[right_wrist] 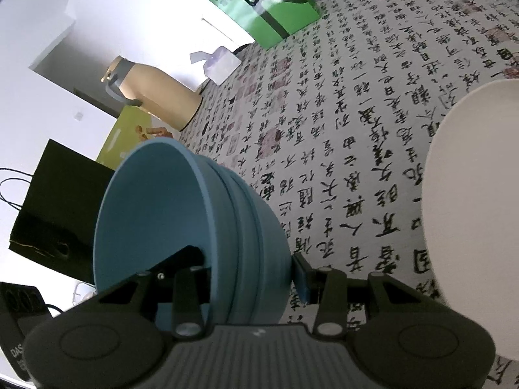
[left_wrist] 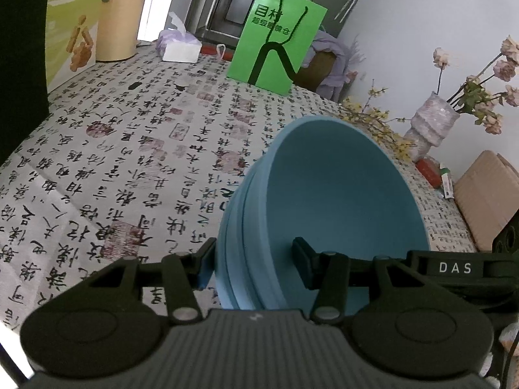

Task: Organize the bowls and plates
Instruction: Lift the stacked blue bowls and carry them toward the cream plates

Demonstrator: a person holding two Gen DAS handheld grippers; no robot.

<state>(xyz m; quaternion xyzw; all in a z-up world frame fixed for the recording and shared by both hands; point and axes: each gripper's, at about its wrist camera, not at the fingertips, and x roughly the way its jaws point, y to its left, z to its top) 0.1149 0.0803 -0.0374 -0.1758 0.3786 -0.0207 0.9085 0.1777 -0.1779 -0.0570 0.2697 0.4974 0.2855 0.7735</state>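
A nested stack of blue bowls (left_wrist: 340, 194) is gripped from two opposite sides above the calligraphy-print tablecloth (left_wrist: 129, 162). My left gripper (left_wrist: 253, 262) is shut on the stack's rim, one finger inside the top bowl and one against the outer wall. My right gripper (right_wrist: 248, 269) is shut on the opposite rim of the same blue bowls (right_wrist: 155, 214) in the same way. Its body, marked DAS (left_wrist: 454, 267), shows at the right of the left wrist view. A white plate (right_wrist: 473, 227) lies on the cloth to the right in the right wrist view.
At the table's far side stand a green paper bag (left_wrist: 275, 42), a beige thermos jug (left_wrist: 120, 13), a tissue pack (left_wrist: 181, 48) and a yellow-green box (left_wrist: 71, 32). A vase of flowers (left_wrist: 431, 123) and a cardboard box (left_wrist: 486, 194) are at the right edge. A black bag (right_wrist: 55, 210) stands near the jug.
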